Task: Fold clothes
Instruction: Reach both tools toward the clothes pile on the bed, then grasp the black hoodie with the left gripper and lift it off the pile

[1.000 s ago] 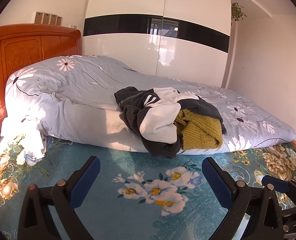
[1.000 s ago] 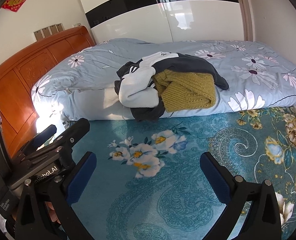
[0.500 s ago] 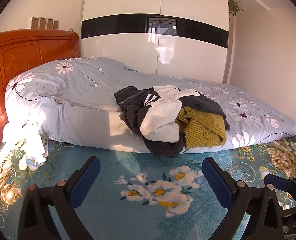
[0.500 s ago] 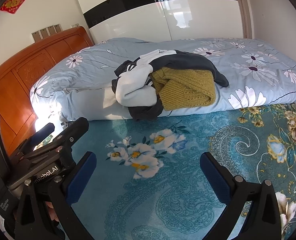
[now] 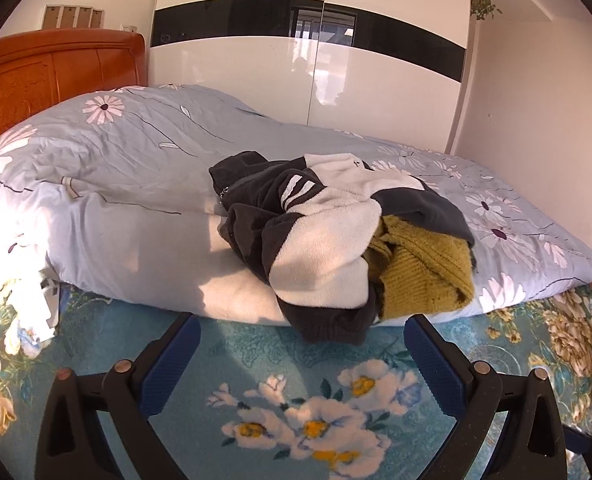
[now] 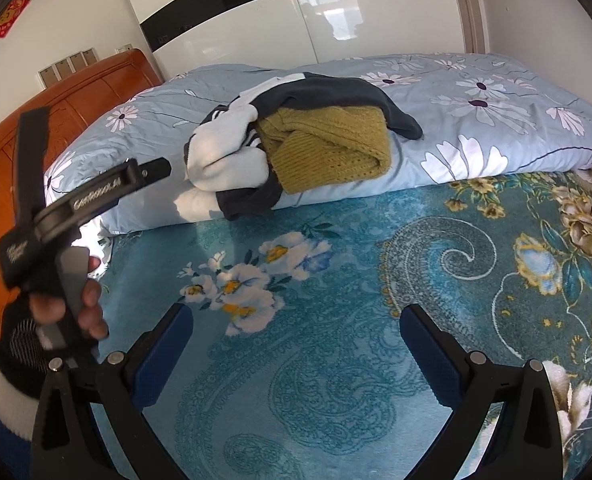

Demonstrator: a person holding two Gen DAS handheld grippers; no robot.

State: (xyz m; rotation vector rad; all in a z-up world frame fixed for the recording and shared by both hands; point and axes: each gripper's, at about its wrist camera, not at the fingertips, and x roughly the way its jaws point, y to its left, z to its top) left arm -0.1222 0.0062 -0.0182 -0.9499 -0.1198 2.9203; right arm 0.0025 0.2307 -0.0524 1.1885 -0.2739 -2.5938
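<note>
Sweater (image 5: pixel 424 268): coarse mustard knit. Jacket (image 5: pixel 320 240): soft matt fleece. Wardrobe (image 5: pixel 308 72): glossy white panels. Headboard (image 5: pixel 47 72): polished wood. Blanket (image 6: pixel 336 320): plush.

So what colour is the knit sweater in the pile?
Mustard yellow sweater; right wrist view shows it best.

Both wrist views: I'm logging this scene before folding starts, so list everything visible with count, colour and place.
fleece garment: one, dark grey and white, crumpled at the duvet's near edge, on top of the pile
knit sweater: one, mustard yellow, partly under the fleece garment
duvet: one, pale blue with white daisies, across the bed's far side
bedspread: one, teal floral, in the foreground
headboard: one, orange-brown wood, left
wardrobe: one, glossy white with black band, behind the bed
left tool: open, over the bedspread
right tool: open, over the bedspread
left hand: black fingerless glove, gripping the left tool's handle
</note>
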